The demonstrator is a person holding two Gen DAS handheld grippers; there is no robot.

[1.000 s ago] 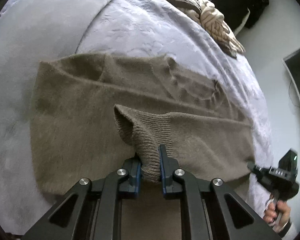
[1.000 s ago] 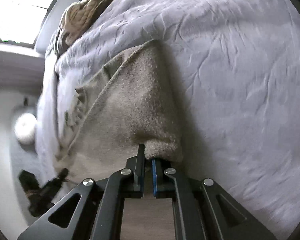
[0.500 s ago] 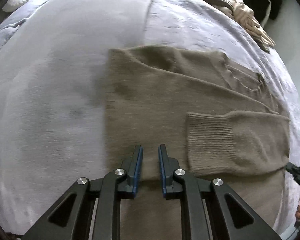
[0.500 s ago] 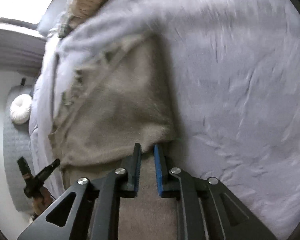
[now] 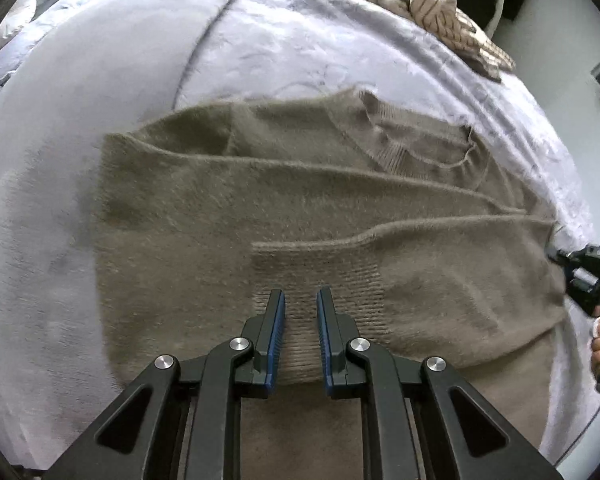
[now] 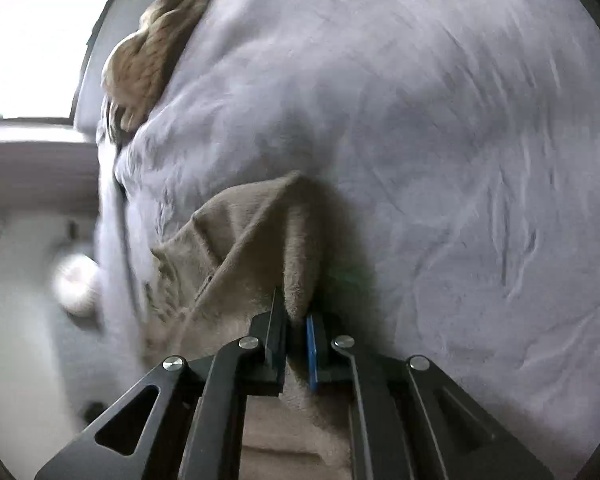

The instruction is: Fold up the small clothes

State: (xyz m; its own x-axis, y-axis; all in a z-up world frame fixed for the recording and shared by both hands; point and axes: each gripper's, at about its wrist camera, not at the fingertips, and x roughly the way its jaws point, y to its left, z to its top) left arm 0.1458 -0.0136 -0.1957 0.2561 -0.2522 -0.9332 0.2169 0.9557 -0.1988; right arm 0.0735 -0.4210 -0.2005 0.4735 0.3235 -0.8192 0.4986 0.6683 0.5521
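Sweater (image 5: 300,200) lies flat on the lavender bedspread (image 5: 100,80), one ribbed cuff (image 5: 320,280) folded across its body. Left gripper (image 5: 301,308) hovers over that cuff, jaws spread. Right gripper (image 6: 296,320) pinches a raised sweater edge at the right.

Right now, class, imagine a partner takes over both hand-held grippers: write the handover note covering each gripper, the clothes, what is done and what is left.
Left hand-held gripper: open, empty, poised over the ribbed cuff of the folded-in sleeve.
Right hand-held gripper: shut on an edge of the sweater, lifting it off the blanket.
Sweater: spread flat on the bed, neckline to the far right in the left view.
Done: one sleeve is folded across the body.
Left: lay over the edge the right gripper holds, then fold the body. The knit pile at the bed's far end looks unfolded.
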